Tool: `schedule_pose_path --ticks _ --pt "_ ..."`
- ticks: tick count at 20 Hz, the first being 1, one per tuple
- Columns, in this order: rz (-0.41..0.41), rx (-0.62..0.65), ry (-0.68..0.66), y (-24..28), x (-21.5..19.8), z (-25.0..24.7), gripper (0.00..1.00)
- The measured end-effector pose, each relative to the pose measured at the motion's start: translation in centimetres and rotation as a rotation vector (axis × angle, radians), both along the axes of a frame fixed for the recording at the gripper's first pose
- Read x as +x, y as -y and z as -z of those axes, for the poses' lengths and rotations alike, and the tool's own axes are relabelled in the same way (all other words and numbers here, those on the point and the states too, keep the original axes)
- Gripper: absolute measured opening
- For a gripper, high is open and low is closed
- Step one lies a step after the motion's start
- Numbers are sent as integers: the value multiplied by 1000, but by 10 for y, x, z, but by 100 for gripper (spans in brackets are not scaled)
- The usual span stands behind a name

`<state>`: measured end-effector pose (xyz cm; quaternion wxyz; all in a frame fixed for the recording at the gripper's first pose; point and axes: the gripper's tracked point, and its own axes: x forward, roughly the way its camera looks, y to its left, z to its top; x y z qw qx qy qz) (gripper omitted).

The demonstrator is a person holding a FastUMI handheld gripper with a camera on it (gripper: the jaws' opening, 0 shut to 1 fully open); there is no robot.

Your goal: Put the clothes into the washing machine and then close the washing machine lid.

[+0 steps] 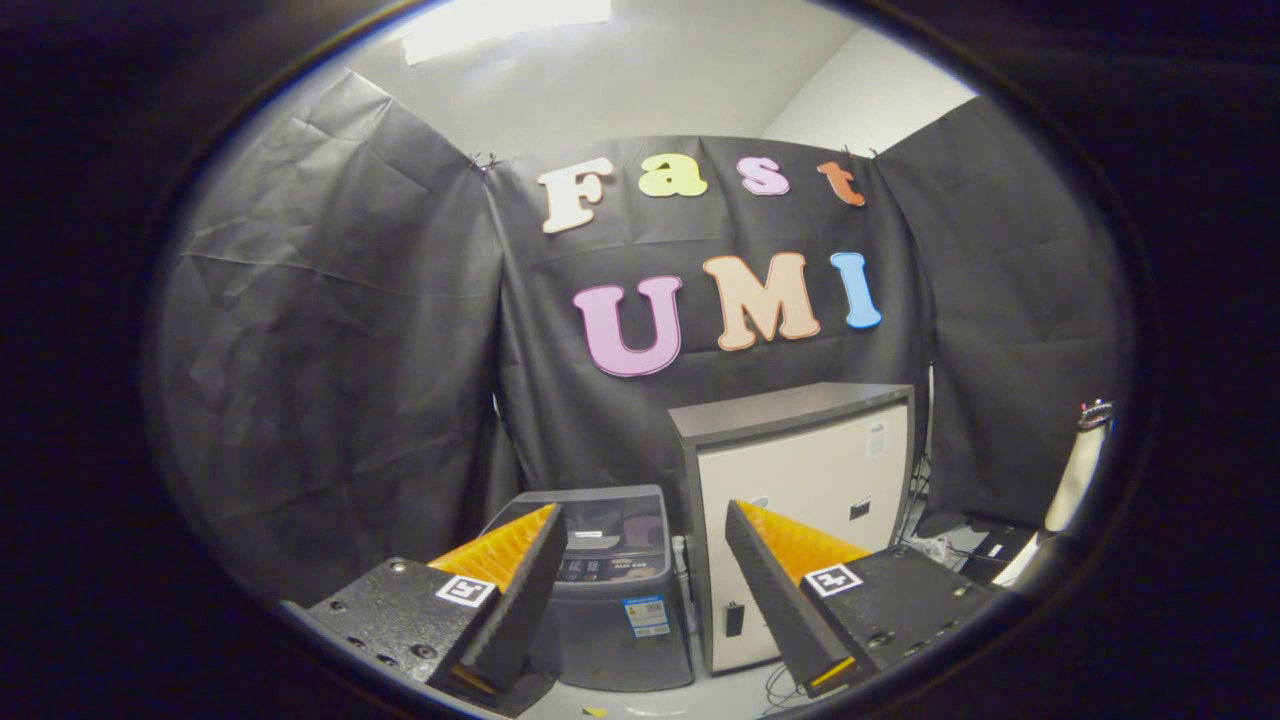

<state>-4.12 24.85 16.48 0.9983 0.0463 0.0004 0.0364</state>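
Holding nothing, hand-held gripper [640,590] is spread open; washing machine [615,590] sits beyond fingers, lid [600,525] seemingly down; clothes unseen.

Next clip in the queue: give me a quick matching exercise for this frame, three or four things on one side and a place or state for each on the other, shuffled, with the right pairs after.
Things:
1. washing machine
2. cabinet
3. gripper
4. cables

Places or states:
A. taller pale-fronted box with a grey top, standing against the black cloth
B. open, fingers spread apart with nothing between them
C. low grey box beyond the fingers, lid down, beside the taller box
D. lying on the floor at the foot of the taller box

Pairs: 1-C, 2-A, 3-B, 4-D
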Motion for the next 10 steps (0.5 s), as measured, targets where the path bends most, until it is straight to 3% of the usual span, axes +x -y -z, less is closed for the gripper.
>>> schedule_pose_path --ticks 10 --pt "15 -32 13 1 -4 -4 97"
